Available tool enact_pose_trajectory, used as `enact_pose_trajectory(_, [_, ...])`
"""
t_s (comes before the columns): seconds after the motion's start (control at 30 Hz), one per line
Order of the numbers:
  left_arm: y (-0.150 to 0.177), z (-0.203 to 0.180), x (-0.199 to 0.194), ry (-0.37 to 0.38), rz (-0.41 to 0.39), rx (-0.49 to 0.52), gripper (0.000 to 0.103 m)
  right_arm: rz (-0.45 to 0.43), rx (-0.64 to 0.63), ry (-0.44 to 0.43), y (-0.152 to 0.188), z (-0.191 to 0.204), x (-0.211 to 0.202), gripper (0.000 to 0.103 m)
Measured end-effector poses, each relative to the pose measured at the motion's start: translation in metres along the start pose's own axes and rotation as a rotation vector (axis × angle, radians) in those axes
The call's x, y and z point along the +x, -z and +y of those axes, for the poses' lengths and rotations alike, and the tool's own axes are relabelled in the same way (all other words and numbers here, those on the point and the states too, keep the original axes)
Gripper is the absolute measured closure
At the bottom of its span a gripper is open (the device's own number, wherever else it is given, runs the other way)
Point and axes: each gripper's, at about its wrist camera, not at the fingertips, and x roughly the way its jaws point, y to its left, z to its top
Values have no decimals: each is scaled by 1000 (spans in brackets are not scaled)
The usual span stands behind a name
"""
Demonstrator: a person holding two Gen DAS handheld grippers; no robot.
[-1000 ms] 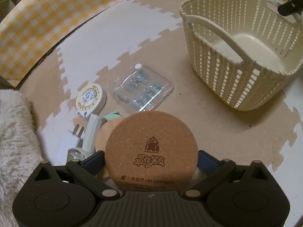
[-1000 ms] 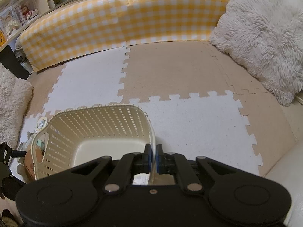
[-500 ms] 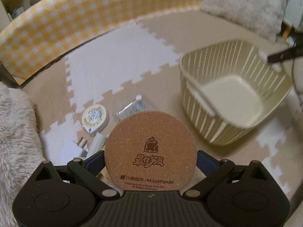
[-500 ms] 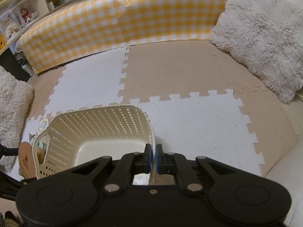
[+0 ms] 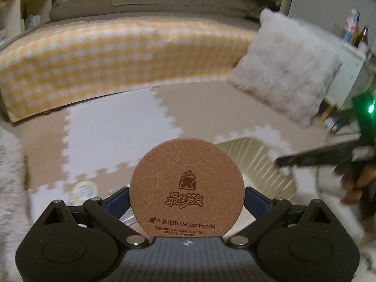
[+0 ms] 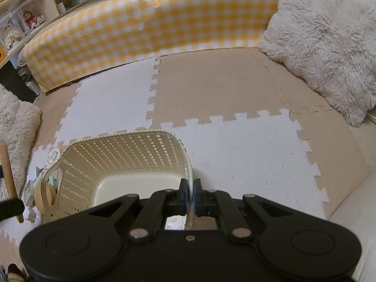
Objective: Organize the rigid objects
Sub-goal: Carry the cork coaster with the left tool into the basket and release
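Observation:
My left gripper (image 5: 186, 199) is shut on a round cork coaster (image 5: 186, 185) with a printed elephant logo and holds it up in the air, left of the basket. The cream plastic basket (image 6: 122, 155) stands on the foam mat; it also shows blurred in the left wrist view (image 5: 258, 162). My right gripper (image 6: 190, 193) is shut on the basket's near right rim. The coaster shows edge-on at the far left of the right wrist view (image 6: 8, 176).
A round tape measure (image 6: 53, 156), a second cork coaster (image 6: 45, 195) and small white items lie on the mat left of the basket. A yellow checked cushion wall (image 6: 152, 23) runs along the back. Fluffy pillows lie at right (image 6: 329, 42) and left (image 6: 16, 127).
My left gripper has lifted the coaster well above the mat and tilted upward, so the floor items have dropped out of its view. The right gripper and basket have stayed in place.

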Motion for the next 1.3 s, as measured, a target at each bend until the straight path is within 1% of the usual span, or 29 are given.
enact_pose_trajectory(0.07, [-5,-12,7,18,-12,15,4,0,0,1,0,0,0,98])
enact_pose_trajectory(0.13, [-9,-27,17,32,-15,57,4,0,-1,2,0,0,0,98])
enact_pose_trajectory(0.3, [-9,-49,45,67,18,93,4,3,8,0,0,0,0,98])
enact_pose_trajectory(0.47, [-4,-60,71,76,53,111,4,12,38,-15,0,-3,0,98])
enact_pose_trajectory(0.63, [-1,-64,92,98,75,77,4,17,46,-18,0,-2,-1,98])
enact_pose_trajectory(0.8, [3,-64,105,117,102,41,4,18,63,-24,0,-3,-1,98])
enact_pose_trajectory(0.9, [6,-62,111,153,114,-3,4,18,65,-22,0,-3,-1,98])
enact_pose_trajectory(1.0, [8,-63,116,183,129,-21,4,19,69,-25,0,-3,-1,98])
enact_pose_trajectory(1.1, [10,-65,119,183,143,-20,3,20,70,-26,0,-4,-1,98])
enact_pose_trajectory(1.17, [11,-64,121,185,152,-27,0,20,70,-26,0,-4,-1,98])
enact_pose_trajectory(1.3, [13,-62,124,198,169,-47,0,22,69,-25,0,-4,-1,98])
